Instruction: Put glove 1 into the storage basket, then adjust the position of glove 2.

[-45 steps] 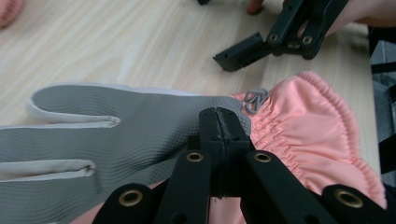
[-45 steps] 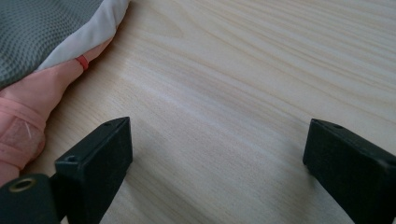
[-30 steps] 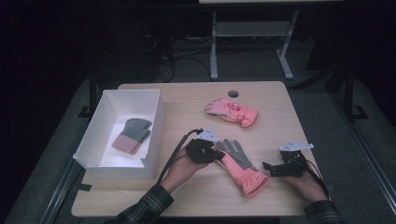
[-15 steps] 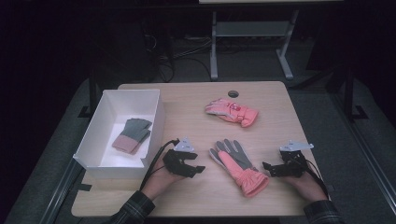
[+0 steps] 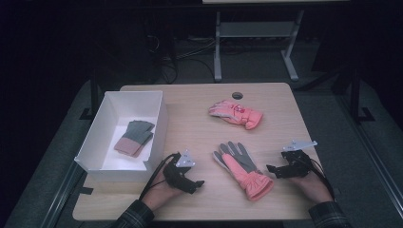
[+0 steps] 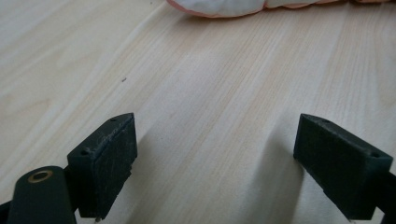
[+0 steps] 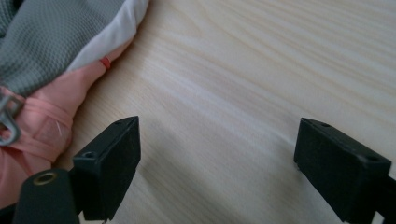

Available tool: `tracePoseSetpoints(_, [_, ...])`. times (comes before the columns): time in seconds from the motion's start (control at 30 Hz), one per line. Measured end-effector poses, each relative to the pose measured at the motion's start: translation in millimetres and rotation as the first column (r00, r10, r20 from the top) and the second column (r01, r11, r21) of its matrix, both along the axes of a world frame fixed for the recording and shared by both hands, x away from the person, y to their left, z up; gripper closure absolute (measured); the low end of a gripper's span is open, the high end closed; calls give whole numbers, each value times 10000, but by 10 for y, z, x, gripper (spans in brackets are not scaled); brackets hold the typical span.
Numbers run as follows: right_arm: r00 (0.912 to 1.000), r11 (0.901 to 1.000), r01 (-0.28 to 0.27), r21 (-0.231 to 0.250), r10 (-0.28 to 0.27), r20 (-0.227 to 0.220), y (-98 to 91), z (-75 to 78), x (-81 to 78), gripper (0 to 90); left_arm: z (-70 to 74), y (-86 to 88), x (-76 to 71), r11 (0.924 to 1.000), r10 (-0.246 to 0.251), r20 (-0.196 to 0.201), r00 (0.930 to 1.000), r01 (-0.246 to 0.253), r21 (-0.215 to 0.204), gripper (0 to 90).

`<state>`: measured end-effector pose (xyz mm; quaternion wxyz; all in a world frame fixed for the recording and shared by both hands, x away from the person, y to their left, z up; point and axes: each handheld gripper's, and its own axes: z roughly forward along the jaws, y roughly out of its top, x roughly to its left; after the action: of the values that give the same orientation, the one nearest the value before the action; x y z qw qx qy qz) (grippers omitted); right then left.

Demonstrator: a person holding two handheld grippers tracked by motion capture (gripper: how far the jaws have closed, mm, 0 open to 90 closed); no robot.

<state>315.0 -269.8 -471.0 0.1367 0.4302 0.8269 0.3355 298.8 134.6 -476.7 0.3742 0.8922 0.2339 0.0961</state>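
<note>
High view: left tool (image 5: 198, 183) low over table (image 5: 195, 123), near front edge, left of grey-palmed pink glove (image 5: 243, 167) lying flat, apart from it. Right tool (image 5: 270, 168) just beside glove cuff; contact probably none, view too coarse. Second pink glove (image 5: 235, 113) farther back. White box (image 5: 159, 124) at left holds folded glove pair (image 5: 135, 137).

Left gripper view: jaws wide, just opened, bare wood between.

Right gripper view: jaws wide, closing slightly, nothing between; glove at upper left.

Your nearest glove (image 5: 243, 168) is pink with a grey mesh palm; the far glove (image 5: 235, 113) is pink; the box (image 5: 102, 124) white; the surface (image 5: 195, 128) pale woodgrain.
</note>
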Motion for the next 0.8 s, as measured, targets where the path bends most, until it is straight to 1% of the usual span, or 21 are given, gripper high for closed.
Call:
tracePoseSetpoints(0.03, [10000,10000,-16,-4,16,21,4,18,12,174,-13,12,-5,9999,-13,65,10000,14,-152,125])
tracePoseSetpoints(0.1, [9999,10000,-43,38,43,117,6,52,51,198,-11,19,-2,9999,-52,71,10000,53,-118,127])
tracePoseSetpoints(0.2, [9999,9996,-40,294,37,109,-3,96,113,275,-10,19,-3,9999,-46,62,10000,47,-110,127])
tracePoseSetpoints(0.3, [9999,9993,-135,362,132,80,-7,164,200,377,-9,19,-3,9999,-44,57,10000,45,-111,127])
tracePoseSetpoints(0.33, [9996,9989,-183,421,174,229,-6,190,230,415,-10,19,-4,9999,-33,52,10000,34,-123,127])
tracePoseSetpoints(0.37, [9995,9988,-179,454,168,253,0,228,256,462,-5,21,-3,10000,-62,35,10000,62,-58,127])
tracePoseSetpoints(0.4, [9989,9985,-258,492,239,394,8,262,288,495,-7,21,-4,10000,-51,31,10000,51,-81,127])
tracePoseSetpoints(0.5, [9976,9968,-373,714,330,605,51,370,408,594,-8,21,-4,9999,-51,35,10000,52,-88,127])
tracePoseSetpoints(0.53, [9974,9962,-395,775,346,638,68,399,453,635,-7,22,-4,10000,-54,33,10000,55,-79,127])
tracePoseSetpoints(0.57, [9970,9958,-421,808,367,675,78,420,488,721,-8,21,-5,9999,-53,31,10000,53,-89,127])
tracePoseSetpoints(0.67, [9959,9949,-358,945,277,855,101,497,624,899,-8,22,-6,9999,-53,36,10000,54,-85,127])
tracePoseSetpoints(0.77, [9961,9918,-305,1238,198,865,128,554,769,900,-7,22,-6,9999,-52,35,10000,52,-88,127])
tracePoseSetpoints(0.8, [9960,9922,-360,1191,259,860,143,568,823,900,-8,22,-5,9999,-51,34,10000,51,-89,127])
